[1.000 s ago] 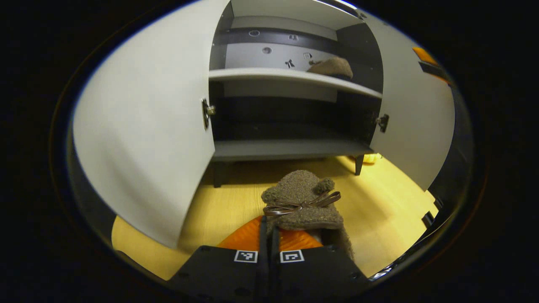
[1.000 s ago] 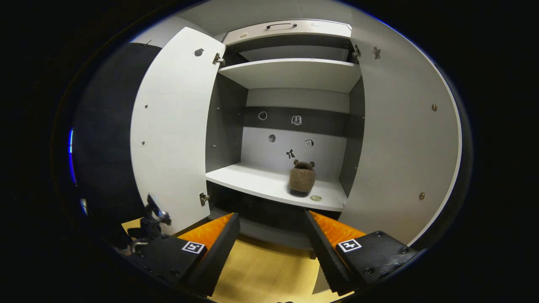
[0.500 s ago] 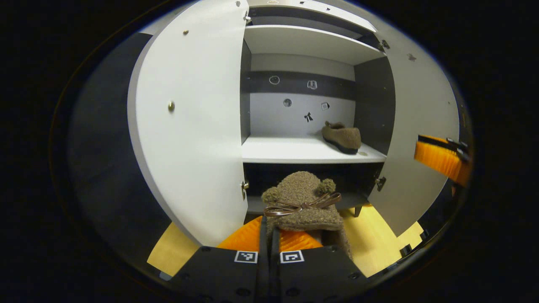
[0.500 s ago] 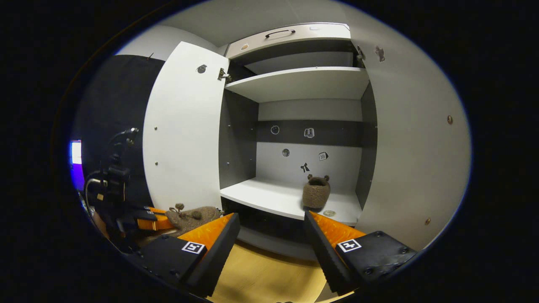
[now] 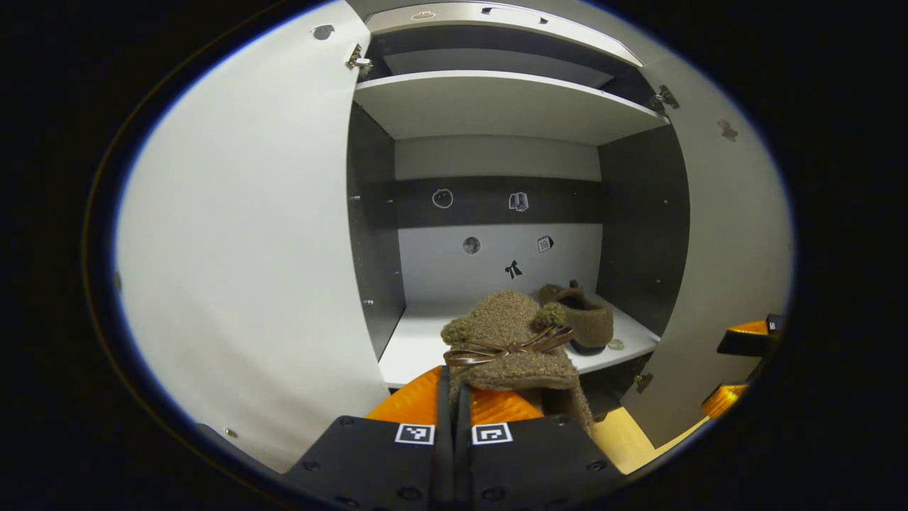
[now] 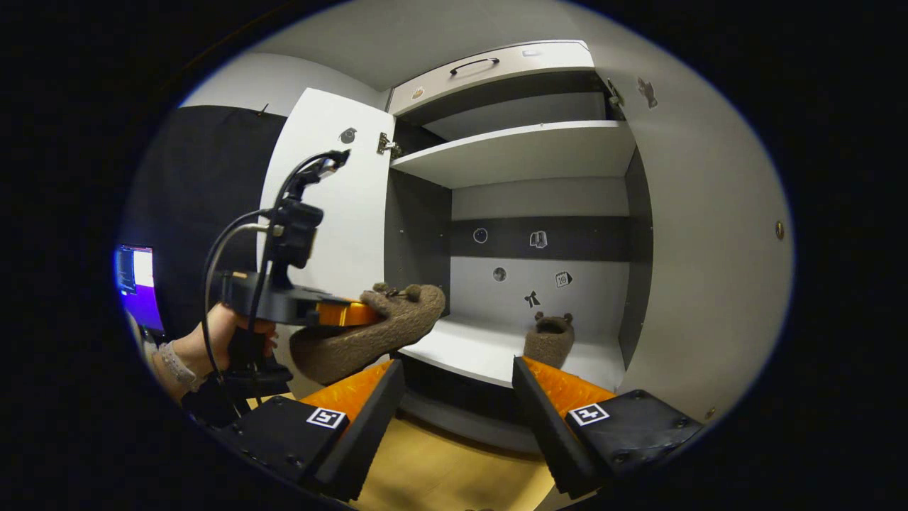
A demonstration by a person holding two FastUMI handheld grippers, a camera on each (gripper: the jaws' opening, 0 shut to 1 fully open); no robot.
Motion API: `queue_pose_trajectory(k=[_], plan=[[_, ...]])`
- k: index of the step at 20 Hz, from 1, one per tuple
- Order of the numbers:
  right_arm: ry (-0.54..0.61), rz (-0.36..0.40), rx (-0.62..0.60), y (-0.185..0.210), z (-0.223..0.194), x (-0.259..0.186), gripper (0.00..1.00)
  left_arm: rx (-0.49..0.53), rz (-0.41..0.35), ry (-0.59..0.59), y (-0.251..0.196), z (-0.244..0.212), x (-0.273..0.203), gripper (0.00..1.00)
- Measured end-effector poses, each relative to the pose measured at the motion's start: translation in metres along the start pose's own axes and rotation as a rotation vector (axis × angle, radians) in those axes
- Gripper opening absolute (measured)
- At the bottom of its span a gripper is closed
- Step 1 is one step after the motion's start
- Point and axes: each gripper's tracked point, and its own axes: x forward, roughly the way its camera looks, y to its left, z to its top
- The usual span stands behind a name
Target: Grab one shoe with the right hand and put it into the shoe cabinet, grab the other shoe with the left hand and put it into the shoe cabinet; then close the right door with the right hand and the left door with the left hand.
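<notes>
1. You've raised the left tongs, pinching the brown shoe, up to the shoe cabinet shelf.
2. Right gripper view: your hand; right tongs spread.
3. Other shoe sits on the shelf, seemingly upright.

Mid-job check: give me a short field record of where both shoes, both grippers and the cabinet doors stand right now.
held shoe: brown fuzzy slipper, clamped in left gripper, toe toward the shelf
placed shoe: second slipper resting on the white shelf, right side
right gripper: open, holding nothing, facing the cabinet
left door: open
right door: open
remaining: place held slipper, close both doors
</notes>
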Motion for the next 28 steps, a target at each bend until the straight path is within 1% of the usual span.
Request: queue_pose_trajectory(k=[3, 5, 8, 13, 18, 20, 22, 25, 26, 27, 28], plan=[[0.022, 0.021, -0.05, 0.0, -0.008, 0.003, 0.98, -0.027, -0.026, -0.015, -0.002, 0.023, 0.05, 0.05], [0.036, 0.039, -0.053, 0.005, -0.012, 0.003, 0.98, -0.048, -0.041, -0.006, -0.001, 0.029, 0.085, 0.05], [0.033, 0.06, -0.037, 0.009, -0.008, 0.004, 0.98, -0.052, -0.035, 0.026, 0.003, 0.027, 0.138, 0.05], [0.034, 0.05, -0.023, 0.005, -0.008, 0.007, 0.98, -0.036, -0.034, 0.123, 0.002, 0.005, 0.204, 0.05], [0.054, 0.02, 0.0, -0.004, -0.013, 0.006, 0.98, 0.018, -0.003, 0.23, 0.005, -0.026, 0.243, 0.05], [0.053, 0.01, 0.005, -0.001, -0.019, 0.011, 0.98, 0.002, -0.006, 0.24, 0.003, -0.033, 0.25, 0.05], [0.056, 0.004, 0.007, -0.007, -0.02, 0.011, 0.98, -0.005, -0.011, 0.24, 0.002, -0.034, 0.253, 0.07], [0.054, 0.008, 0.019, -0.008, -0.02, 0.011, 0.98, 0.037, 0.001, 0.236, 0.004, -0.033, 0.251, 0.22], [0.052, 0.01, 0.023, -0.008, -0.019, 0.011, 0.98, 0.061, 0.022, 0.22, 0.008, -0.027, 0.249, 0.22], [0.049, 0.013, 0.027, -0.008, -0.018, 0.012, 0.98, 0.09, 0.038, 0.203, 0.012, -0.024, 0.247, 0.36], [0.046, 0.015, 0.029, -0.007, -0.017, 0.011, 0.98, 0.106, 0.034, 0.191, 0.011, -0.019, 0.241, 0.5]])
